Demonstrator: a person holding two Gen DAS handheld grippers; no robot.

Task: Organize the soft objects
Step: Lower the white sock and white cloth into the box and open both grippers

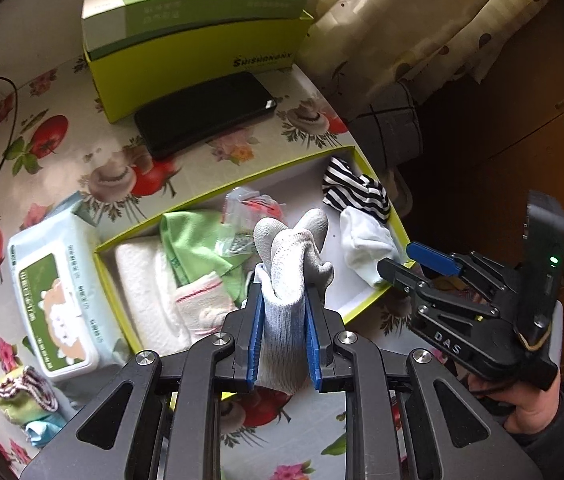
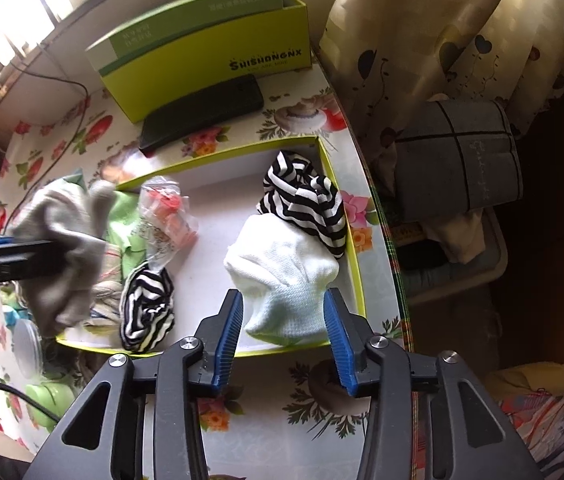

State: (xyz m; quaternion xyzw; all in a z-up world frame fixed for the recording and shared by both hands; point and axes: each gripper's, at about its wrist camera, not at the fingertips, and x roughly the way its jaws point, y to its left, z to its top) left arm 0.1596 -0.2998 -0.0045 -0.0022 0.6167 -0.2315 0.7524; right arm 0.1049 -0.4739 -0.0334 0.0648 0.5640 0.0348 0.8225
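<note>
Table, glossy oilcloth printed with tomatoes, mushrooms and flowers, fills the left and centre of both views. Cream curtain with small dark heart prints hangs in soft folds at upper right.

Tall lime-green cardboard box, rectangular, at top centre, with a green-and-white carton sitting in it. Just in front lies a flat black phone, glossy, rounded corners.

Shallow lime-green tray, white inside, occupies mid-frame. In it: a folded white terry cloth at the left end, a smooth light-green cloth, a crinkly clear plastic bag with orange bits, a crumpled black-and-white striped fabric at the right end, and a second striped piece at the near edge.

Wet-wipe pack, soft pale-blue plastic with green label, lies lower left, beside the tray.

Left gripper, black arms with ribbed blue pads, is pinching a grey-white knit sock bundle, held above the tray's middle.

Right gripper has its jaws spread; a white knit sock, lumpy and fine-ribbed, lies between them in the tray's right half, with the pads at its sides but not squeezing.

Small striped and blue socks are bunched at lower left on the table.
</note>
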